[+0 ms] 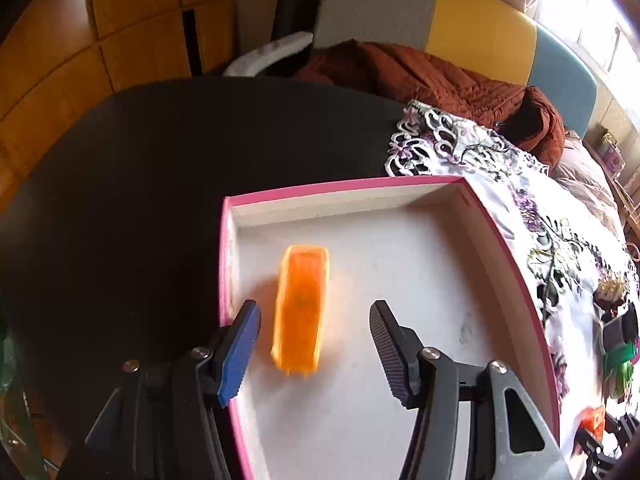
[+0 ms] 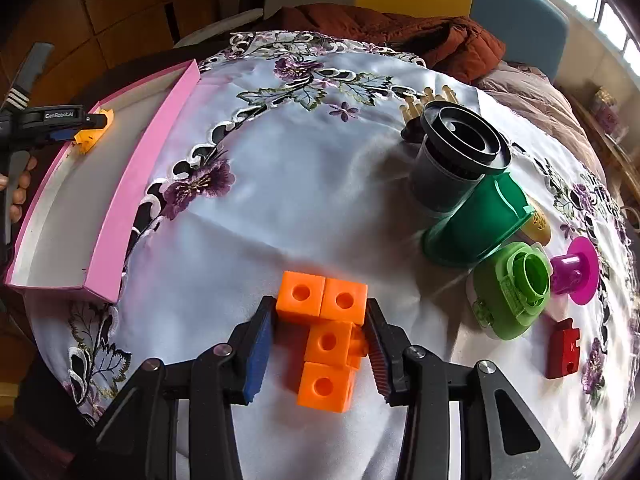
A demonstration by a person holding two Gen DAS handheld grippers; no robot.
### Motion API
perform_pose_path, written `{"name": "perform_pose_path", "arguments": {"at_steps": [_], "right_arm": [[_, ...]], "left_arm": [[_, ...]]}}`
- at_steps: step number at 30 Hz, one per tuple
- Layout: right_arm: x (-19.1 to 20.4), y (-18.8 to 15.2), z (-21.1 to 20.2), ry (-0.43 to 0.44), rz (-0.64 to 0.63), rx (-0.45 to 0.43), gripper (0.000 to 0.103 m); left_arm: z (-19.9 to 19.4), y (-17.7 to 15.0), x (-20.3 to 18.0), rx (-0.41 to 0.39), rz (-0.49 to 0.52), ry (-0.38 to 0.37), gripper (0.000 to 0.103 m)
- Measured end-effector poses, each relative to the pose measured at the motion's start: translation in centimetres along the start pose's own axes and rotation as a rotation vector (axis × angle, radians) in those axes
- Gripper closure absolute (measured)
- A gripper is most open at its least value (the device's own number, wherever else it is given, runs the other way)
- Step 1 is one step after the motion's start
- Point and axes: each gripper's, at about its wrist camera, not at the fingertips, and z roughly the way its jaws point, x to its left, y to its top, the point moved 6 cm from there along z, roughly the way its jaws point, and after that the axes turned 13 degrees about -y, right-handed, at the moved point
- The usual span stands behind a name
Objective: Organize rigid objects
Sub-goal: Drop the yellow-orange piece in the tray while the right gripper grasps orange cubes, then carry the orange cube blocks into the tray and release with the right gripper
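Note:
In the left wrist view a blurred orange plastic piece (image 1: 300, 308) lies on the white floor of the pink-rimmed box (image 1: 344, 186). My left gripper (image 1: 314, 306) stands open over it, its fingers well clear on both sides. The right wrist view shows the same box (image 2: 140, 184) at far left, with the left gripper (image 2: 86, 124) and the orange piece (image 2: 94, 134) inside. On the cloth, my right gripper (image 2: 320, 306) is shut on a cluster of linked orange cubes (image 2: 328, 340), its pads pressing the top row's two sides.
A black funnel-topped cylinder (image 2: 460, 152), a dark green piece (image 2: 476, 220), a light green ring part (image 2: 512, 296), a magenta spool (image 2: 576, 272) and a red puzzle piece (image 2: 564, 352) sit at right on the embroidered cloth (image 2: 300, 160). A brown jacket (image 1: 440, 76) lies beyond the dark table (image 1: 140, 180).

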Motion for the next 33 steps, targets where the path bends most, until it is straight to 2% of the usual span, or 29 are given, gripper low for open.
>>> {"name": "perform_pose_path", "arguments": {"at_steps": [7, 11, 15, 27, 33], "right_arm": [[0.2, 0.0, -0.1, -0.021, -0.021, -0.015, 0.06], [0.3, 0.0, -0.2, -0.033, -0.031, -0.024, 0.06], [0.4, 0.0, -0.2, -0.038, -0.032, -0.028, 0.06], [0.5, -0.1, -0.5, -0.071, -0.021, -0.037, 0.062], [0.2, 0.5, -1.0, -0.055, 0.035, -0.016, 0.062]], "left_arm": [[-4.4, -3.4, -1.8, -0.043, 0.027, -0.034, 0.045], [-6.4, -6.1, -3.0, -0.052, 0.072, -0.013, 0.045], [-7.9, -8.2, -3.6, -0.063, 0.072, -0.005, 0.045], [-10.7, -10.5, -3.3, -0.101, 0.036, -0.019, 0.045], [-11.3, -10.9, -2.3, -0.112, 0.008, -0.024, 0.045]]}}
